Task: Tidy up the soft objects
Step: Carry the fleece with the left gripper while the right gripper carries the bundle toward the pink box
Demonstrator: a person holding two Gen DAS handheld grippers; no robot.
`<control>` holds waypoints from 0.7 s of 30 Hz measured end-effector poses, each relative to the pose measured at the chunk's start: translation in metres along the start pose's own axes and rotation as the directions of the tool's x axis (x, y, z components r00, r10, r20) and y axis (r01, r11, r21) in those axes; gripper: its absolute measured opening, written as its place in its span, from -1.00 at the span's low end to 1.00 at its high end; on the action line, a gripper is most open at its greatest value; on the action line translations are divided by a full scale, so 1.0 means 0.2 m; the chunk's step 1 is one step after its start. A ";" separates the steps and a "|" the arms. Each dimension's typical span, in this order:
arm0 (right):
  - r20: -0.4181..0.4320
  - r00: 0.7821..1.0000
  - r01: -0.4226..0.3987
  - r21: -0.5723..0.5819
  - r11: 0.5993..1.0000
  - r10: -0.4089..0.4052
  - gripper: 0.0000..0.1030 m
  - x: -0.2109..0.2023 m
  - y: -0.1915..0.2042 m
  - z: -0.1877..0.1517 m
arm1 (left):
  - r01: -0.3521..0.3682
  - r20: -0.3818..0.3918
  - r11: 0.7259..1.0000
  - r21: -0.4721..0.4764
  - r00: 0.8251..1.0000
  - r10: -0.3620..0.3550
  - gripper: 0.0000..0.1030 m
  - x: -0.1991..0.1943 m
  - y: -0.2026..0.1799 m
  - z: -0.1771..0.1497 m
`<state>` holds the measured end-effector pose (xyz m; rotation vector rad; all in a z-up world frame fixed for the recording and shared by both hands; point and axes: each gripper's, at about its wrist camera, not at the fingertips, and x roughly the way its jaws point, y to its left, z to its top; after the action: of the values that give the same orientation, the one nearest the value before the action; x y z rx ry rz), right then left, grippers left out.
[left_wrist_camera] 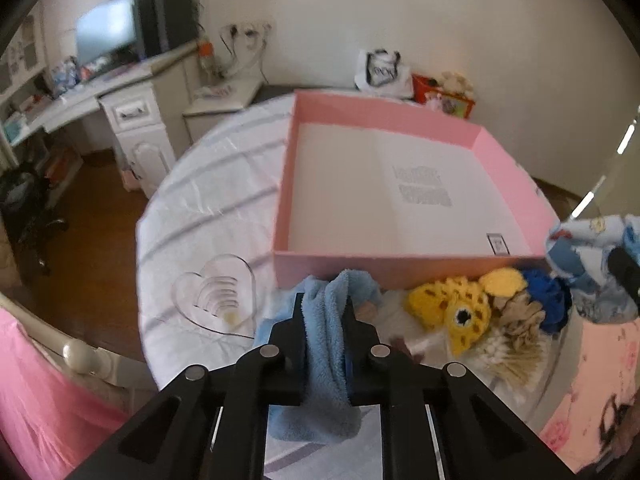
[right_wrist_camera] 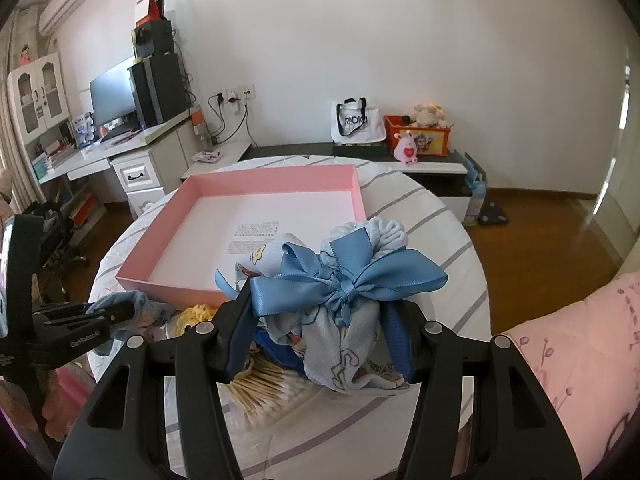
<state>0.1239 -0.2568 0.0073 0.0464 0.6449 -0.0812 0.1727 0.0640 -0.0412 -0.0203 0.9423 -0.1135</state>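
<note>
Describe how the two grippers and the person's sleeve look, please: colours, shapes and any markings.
Both grippers are matte black. The left gripper has angular linkage arms with round silver pivot pins and triangular cut-outs. The right gripper has the same build, and its fingers carry dark blue pads. In the right wrist view, small white lettering marks the left gripper's side. The sleeve is pink with a floral print. No cables show.
</note>
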 end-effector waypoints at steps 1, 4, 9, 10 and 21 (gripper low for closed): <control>0.004 1.000 -0.001 0.001 1.000 0.001 0.03 -0.01 0.00 0.00 | -0.009 0.021 1.000 0.005 1.000 0.009 -0.82 -0.03 -0.01 0.00; 0.018 1.000 -0.004 -0.004 1.000 0.004 0.03 -0.03 0.00 0.00 | -0.043 0.096 0.999 0.009 0.994 0.042 -0.83 -0.14 -0.02 0.00; 0.038 0.999 -0.017 0.000 1.000 0.017 0.03 -0.08 0.00 -0.02 | -0.052 0.164 0.999 0.009 0.985 0.050 -0.83 -0.27 -0.02 0.01; 0.042 0.999 -0.019 0.000 1.000 0.019 0.03 -0.09 0.00 -0.02 | -0.054 0.173 0.998 0.009 0.984 0.052 -0.83 -0.29 -0.03 -0.01; 0.139 0.990 -0.030 -0.028 0.999 0.033 0.03 -0.27 0.05 0.01 | -0.075 0.285 0.997 0.006 0.956 0.070 -0.82 -0.50 -0.09 -0.06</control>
<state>0.0828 -0.2432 0.0407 0.0253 0.5049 -0.0451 0.1027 0.0567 0.0344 0.0131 0.6531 -0.0481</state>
